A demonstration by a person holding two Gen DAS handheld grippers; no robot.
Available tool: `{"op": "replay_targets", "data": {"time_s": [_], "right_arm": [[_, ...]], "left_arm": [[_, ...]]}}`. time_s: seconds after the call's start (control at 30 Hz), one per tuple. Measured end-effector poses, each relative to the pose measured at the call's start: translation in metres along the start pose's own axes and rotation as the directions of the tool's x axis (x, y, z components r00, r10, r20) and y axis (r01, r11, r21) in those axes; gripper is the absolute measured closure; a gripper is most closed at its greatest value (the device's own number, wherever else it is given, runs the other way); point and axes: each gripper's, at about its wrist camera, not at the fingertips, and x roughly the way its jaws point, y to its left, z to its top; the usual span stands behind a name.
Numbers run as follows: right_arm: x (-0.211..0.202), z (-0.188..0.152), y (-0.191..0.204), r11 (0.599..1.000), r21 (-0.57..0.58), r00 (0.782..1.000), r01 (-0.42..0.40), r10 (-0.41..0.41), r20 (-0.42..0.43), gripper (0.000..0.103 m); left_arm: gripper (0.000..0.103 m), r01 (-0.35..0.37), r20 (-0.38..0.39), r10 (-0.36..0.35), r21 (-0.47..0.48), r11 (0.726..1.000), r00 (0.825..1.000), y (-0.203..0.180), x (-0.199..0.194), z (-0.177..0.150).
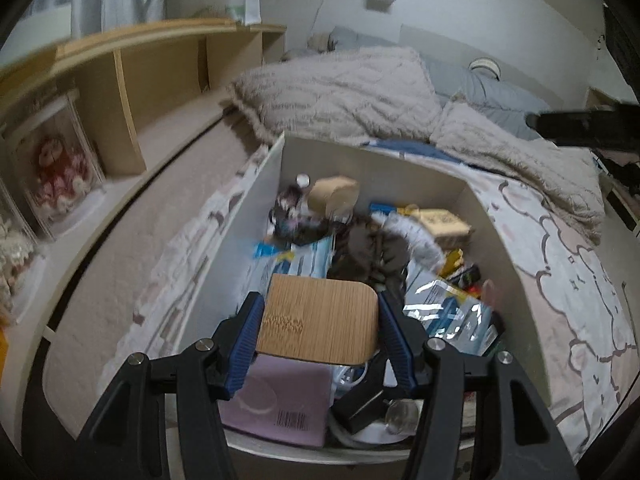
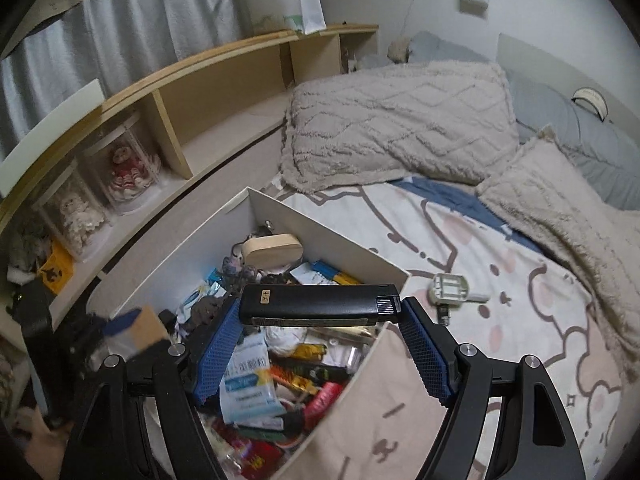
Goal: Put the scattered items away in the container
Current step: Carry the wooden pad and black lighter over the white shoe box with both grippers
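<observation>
Above a crowded white box (image 1: 256, 200) on the bed (image 2: 500, 320), the left hand-held gripper (image 1: 318, 320) clamps a bamboo-topped item (image 1: 320, 320) while the right hand-held gripper (image 2: 320, 330) clamps a black rectangular device (image 2: 320, 304).

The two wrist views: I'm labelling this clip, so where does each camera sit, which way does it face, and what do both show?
Left wrist: sits behind the left gripper, looking down into the white storage box on the bed; its blue pads grip a bamboo-topped box.
Right wrist: sits behind the right gripper, over the storage box's right wall; its pads hold a black rectangular device.
Shared: storage box, fluffy beige pillow, wooden shelf; each view glimpses the other gripper.
</observation>
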Motion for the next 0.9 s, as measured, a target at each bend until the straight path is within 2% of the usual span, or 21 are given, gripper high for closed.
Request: {"op": "replay_targets", "data": {"time_s": [0.2,0.43,0.5,0.57,0.63,0.8,0.9], "right_arm": [[0.035,0.007,0.002,0.999,0.034,0.998,0.025,-0.023,-0.057,0.023],[0.084,0.016,-0.006,0.991,0.131,0.990,0.035,-0.016,-0.143,0.023],[0.095,0.017,-0.007,0.988,0.153,0.987,0.039,-0.013,-0.163,0.023],[0.105,0.019,-0.009,0.983,0.179,0.984,0.037,-0.004,-0.180,0.023],[0.115,0.020,-0.010,0.978,0.205,0.981,0.033,0.007,-0.193,0.023],[0.139,0.020,-0.017,0.949,0.314,0.979,0.002,0.062,-0.194,0.023],[0.149,0.021,-0.015,0.949,0.317,0.980,0.004,0.059,-0.190,0.023]], "left_arm": [[0.045,-0.022,-0.045,0.024,0.044,0.999,0.999,-0.002,0.010,-0.009],[0.044,-0.010,-0.066,0.012,0.030,0.999,0.998,-0.002,0.014,-0.010],[0.038,0.000,-0.067,0.002,0.035,0.999,0.998,-0.003,0.015,-0.010],[0.027,0.012,-0.064,-0.009,0.044,0.999,0.998,-0.007,0.014,-0.010],[0.019,-0.009,-0.047,0.012,0.062,0.998,0.999,-0.012,0.013,-0.010],[0.018,-0.010,-0.025,0.011,0.053,0.999,1.000,-0.013,0.011,-0.004],[0.018,-0.022,-0.015,0.022,0.042,0.999,1.000,-0.013,0.009,0.000]]}}
